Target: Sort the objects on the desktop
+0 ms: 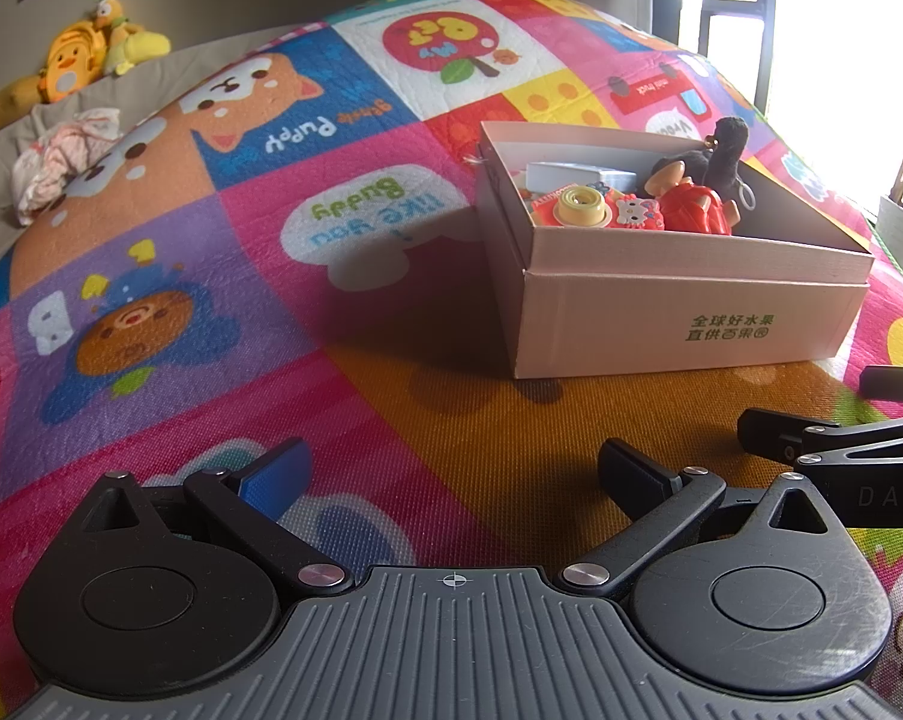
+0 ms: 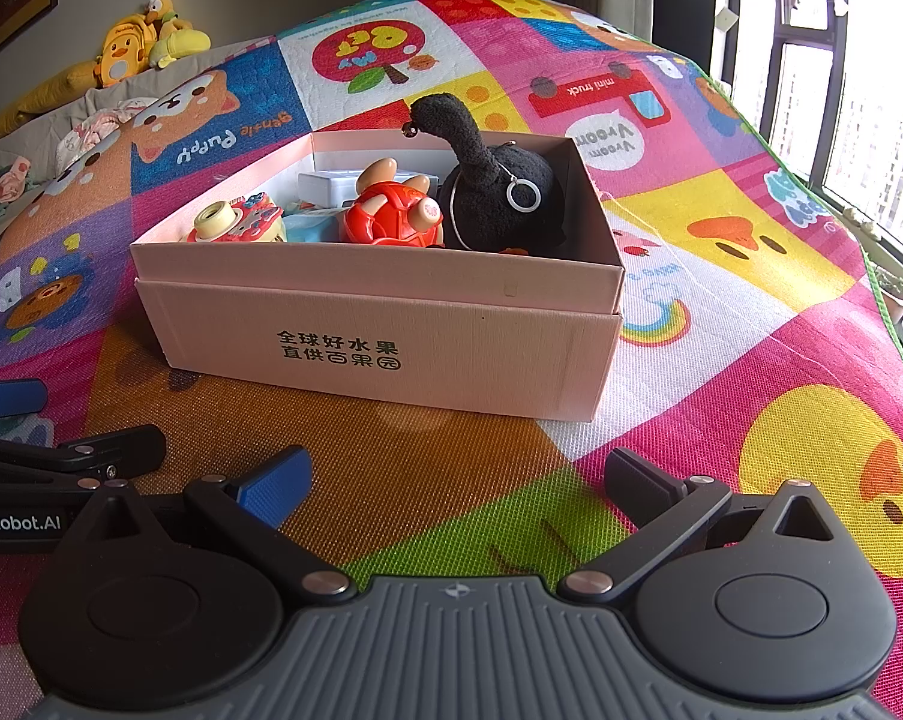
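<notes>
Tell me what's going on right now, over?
Left gripper and right gripper open, empty, low over the play mat. Toys already inside the cardboard box. Nothing in the way.

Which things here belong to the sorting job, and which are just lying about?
Job: cardboard box, black plush toy, red turtle toy, toy camera, white case.
Lying about: yellow duck plush, crumpled cloth, play mat.

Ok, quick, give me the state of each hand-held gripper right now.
Left hand-held gripper: open, holding nothing, above the play mat.
Right hand-held gripper: open, holding nothing.
</notes>
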A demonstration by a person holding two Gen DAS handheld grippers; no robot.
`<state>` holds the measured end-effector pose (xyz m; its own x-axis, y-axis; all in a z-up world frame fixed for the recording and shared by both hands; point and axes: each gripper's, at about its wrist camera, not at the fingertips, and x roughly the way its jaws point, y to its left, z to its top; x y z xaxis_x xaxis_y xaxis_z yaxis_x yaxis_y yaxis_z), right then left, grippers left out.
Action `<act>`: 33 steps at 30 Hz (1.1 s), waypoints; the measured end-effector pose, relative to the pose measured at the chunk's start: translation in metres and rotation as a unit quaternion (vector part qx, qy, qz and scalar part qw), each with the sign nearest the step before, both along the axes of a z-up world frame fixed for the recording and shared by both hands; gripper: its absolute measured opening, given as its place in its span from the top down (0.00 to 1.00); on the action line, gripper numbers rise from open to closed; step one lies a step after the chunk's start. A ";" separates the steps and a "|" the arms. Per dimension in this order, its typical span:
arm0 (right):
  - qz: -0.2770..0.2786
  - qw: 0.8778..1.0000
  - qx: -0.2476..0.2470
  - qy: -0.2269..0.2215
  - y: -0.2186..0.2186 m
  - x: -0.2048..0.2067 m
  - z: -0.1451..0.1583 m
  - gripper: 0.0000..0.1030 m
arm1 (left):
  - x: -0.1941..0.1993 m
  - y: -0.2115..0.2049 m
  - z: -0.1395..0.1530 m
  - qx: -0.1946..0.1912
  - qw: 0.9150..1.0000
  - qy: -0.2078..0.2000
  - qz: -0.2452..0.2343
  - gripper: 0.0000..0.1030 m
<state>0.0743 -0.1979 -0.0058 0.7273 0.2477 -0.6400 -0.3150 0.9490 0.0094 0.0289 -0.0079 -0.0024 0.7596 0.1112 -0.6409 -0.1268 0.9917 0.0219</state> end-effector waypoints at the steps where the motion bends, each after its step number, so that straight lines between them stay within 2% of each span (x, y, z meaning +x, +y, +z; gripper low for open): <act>1: 0.000 1.000 0.000 0.000 0.000 0.000 0.000 0.00 | 0.000 0.000 0.000 0.000 1.000 0.000 0.000 0.00; 23: 0.000 1.000 0.000 0.001 0.000 0.001 0.000 0.00 | 0.000 -0.001 0.001 -0.003 1.000 0.000 -0.001 0.00; 29: -0.001 1.000 0.000 0.001 0.001 0.000 0.000 0.00 | 0.004 0.001 0.005 -0.009 1.000 0.029 0.000 0.00; 33: -0.001 1.000 -0.001 0.000 0.001 0.000 0.000 0.00 | 0.004 0.002 0.005 -0.010 0.999 0.031 0.001 0.00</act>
